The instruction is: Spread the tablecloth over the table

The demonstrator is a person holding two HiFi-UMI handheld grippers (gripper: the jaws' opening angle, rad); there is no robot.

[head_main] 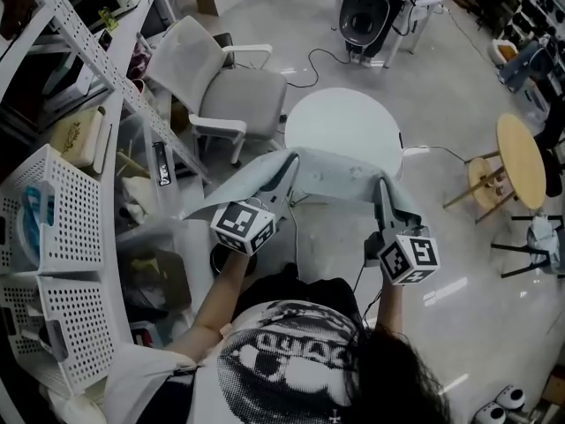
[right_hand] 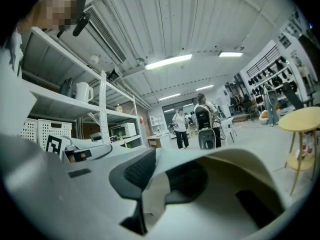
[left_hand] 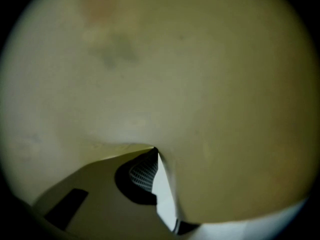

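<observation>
Tablecloth [head_main: 340,173], pale grey-white fabric, hangs stretched between the two grippers in front of the person. It sags in the middle and one loose corner trails off to the left. Its far edge lies over the near rim of the round white table [head_main: 344,122]. From above it looks to be held just over the top rather than resting on it, though the head view does not settle that. The cloth hides that part of the rim, and most of the tabletop beyond it is bare.

The left gripper [head_main: 284,177] has its jaws nearly together, pinching the cloth's left end. In the left gripper view the fabric covers almost the whole lens as a blurred yellowish sheet. Only one dark ribbed pad [left_hand: 141,175] shows through a small gap, and the other jaw is buried behind the cloth.

The right gripper [head_main: 386,197] stands a little wider, and both its dark pads press on a thick fold of cloth between them. Draped fabric fills the lower half of the right gripper view.

A white office chair [head_main: 225,87] stands just left of the table. A round wooden side table [head_main: 521,162] stands well off to the right. White perforated baskets [head_main: 53,210] on the left are cut off by the frame edge.
</observation>
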